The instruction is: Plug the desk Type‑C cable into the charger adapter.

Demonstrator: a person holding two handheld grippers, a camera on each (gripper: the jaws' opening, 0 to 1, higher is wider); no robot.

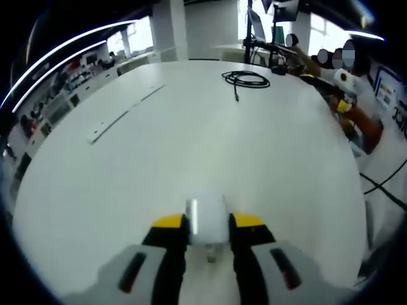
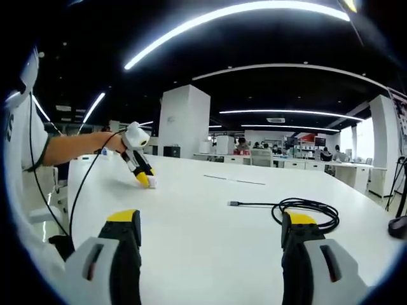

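On the white table (image 1: pixel 159 159): small hard charger adapter (image 1: pixel 206 219), light, pinched tight between left gripper (image 1: pixel 208 222) jaws, low near the table edge. Far off, coiled Type-C cable (image 2: pixel 299 210), soft and bendy; best grabbed just behind its plug. Right gripper (image 2: pixel 212 230) wide open, nothing held, pointing level at that cable.
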